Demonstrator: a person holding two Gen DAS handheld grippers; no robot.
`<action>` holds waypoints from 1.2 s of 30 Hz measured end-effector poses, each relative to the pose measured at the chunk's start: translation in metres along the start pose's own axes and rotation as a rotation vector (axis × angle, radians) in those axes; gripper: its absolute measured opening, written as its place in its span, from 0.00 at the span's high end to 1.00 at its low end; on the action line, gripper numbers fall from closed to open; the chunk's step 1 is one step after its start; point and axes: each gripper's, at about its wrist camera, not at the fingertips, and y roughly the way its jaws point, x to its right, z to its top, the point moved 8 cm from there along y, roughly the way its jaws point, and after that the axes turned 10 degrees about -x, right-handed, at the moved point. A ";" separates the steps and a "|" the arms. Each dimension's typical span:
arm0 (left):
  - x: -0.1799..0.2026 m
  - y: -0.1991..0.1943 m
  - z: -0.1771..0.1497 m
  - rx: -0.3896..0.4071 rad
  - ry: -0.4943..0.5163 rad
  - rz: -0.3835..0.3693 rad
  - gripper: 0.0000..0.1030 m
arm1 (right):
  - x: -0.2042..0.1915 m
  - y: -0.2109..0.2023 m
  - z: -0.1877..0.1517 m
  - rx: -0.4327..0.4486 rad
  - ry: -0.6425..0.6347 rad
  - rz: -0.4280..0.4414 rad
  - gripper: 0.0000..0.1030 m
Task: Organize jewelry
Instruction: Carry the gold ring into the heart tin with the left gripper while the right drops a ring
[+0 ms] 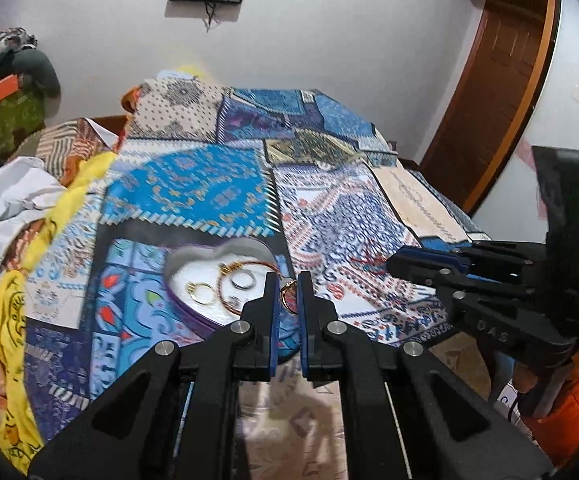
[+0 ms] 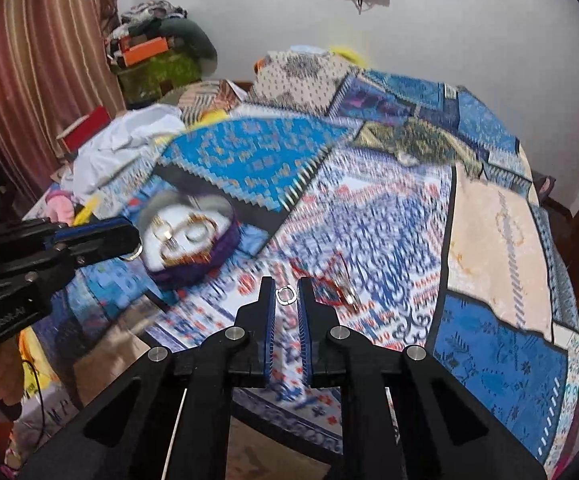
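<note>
A purple heart-shaped box with a white lining sits on the patterned bedspread and holds gold hoops, a silver ring and a bangle; it also shows in the right wrist view. My left gripper is shut on a small red and gold piece of jewelry at the box's right edge. My right gripper is narrowly open around a small silver ring on the bedspread. A red cord with metal pieces lies just right of it.
The patchwork bedspread covers the bed. White and yellow cloths lie piled at the left. A wooden door stands at the right. Curtains and stacked clothes are at the back left.
</note>
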 end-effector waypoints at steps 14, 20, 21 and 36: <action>-0.036 -0.015 0.019 0.064 -0.019 0.055 0.94 | -0.045 -0.009 0.048 0.093 -0.036 0.080 0.91; -0.050 -0.001 0.023 0.052 -0.033 0.060 0.94 | -0.057 0.007 0.056 0.080 -0.049 0.112 0.91; -0.052 0.002 0.023 0.047 -0.035 0.059 0.94 | -0.059 0.013 0.056 0.071 -0.054 0.115 0.91; -0.068 0.056 0.008 -0.058 -0.075 0.006 0.94 | -0.071 0.064 0.037 -0.078 -0.081 0.137 0.91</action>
